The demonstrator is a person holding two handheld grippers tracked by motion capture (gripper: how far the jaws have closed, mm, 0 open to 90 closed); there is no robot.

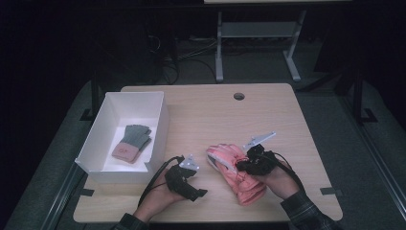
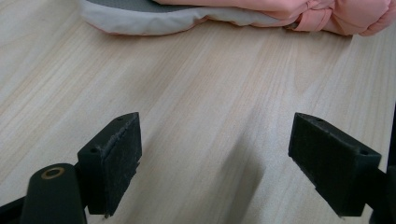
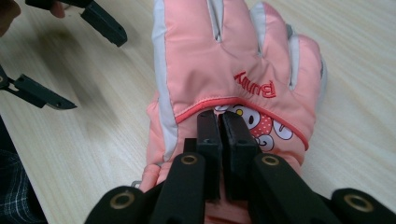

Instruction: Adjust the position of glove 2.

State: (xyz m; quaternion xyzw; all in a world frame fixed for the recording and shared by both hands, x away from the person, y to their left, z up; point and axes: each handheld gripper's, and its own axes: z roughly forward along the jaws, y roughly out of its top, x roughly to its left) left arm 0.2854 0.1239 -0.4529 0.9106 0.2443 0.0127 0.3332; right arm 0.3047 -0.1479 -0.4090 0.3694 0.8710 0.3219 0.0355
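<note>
A pink padded glove (image 1: 239, 179) with grey trim lies flat on the wooden table, right of the front middle. My right gripper (image 1: 250, 160) is on the back of it; in the right gripper view its jaws (image 3: 220, 121) stand almost together at the cuff seam, pinching a thin fold of the glove (image 3: 224, 56). My left gripper (image 1: 194, 179) hovers low over bare wood just left of the glove. Its jaws (image 2: 215, 163) are spread wide with nothing between them, and the glove's grey-white edge (image 2: 149, 21) lies a little ahead of them.
A white open box (image 1: 160, 129) stands at the table's left and holds a grey knitted glove with a pink cuff (image 1: 132, 143). A cable hole (image 1: 239, 96) sits near the far edge. Bare wood (image 1: 268, 115) stretches behind the pink glove.
</note>
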